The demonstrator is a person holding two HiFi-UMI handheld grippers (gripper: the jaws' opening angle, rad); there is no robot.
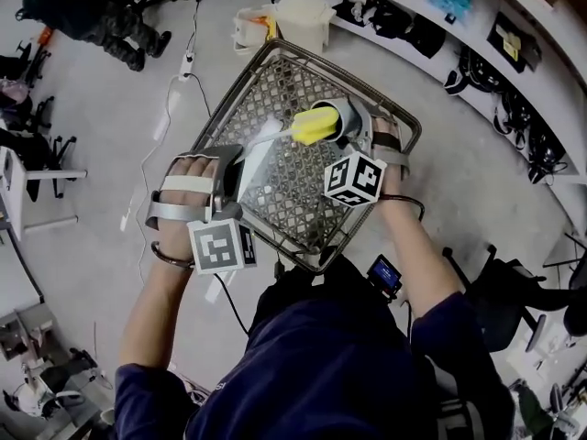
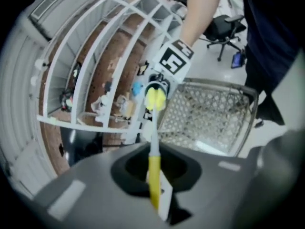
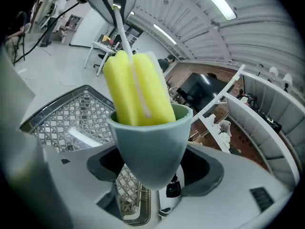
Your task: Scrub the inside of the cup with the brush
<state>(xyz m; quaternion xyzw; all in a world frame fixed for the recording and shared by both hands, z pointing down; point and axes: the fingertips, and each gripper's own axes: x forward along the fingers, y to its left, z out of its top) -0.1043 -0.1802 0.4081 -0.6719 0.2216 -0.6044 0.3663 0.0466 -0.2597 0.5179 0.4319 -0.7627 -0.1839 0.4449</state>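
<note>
A grey-green cup (image 1: 351,117) is held above a wire mesh basket (image 1: 235,93), with my right gripper (image 1: 361,132) shut on it. In the right gripper view the cup (image 3: 148,142) sits between the jaws of my right gripper (image 3: 151,174), mouth pointing away. The brush's yellow sponge head (image 3: 137,90) stands partly inside the cup. My left gripper (image 1: 240,160) is shut on the brush handle (image 2: 153,174). From there the white shaft runs out to the sponge head (image 2: 155,99), which is at the cup's mouth. The sponge head (image 1: 315,125) juts out of the cup to the left.
The basket (image 2: 215,112) stands on a pale floor. White containers (image 1: 304,16) sit beyond its far corner. A curved shelf with dark items (image 1: 500,81) runs along the right. Office chairs (image 1: 514,291) and a seated person (image 1: 87,7) are around, and cables (image 1: 174,99) lie on the floor.
</note>
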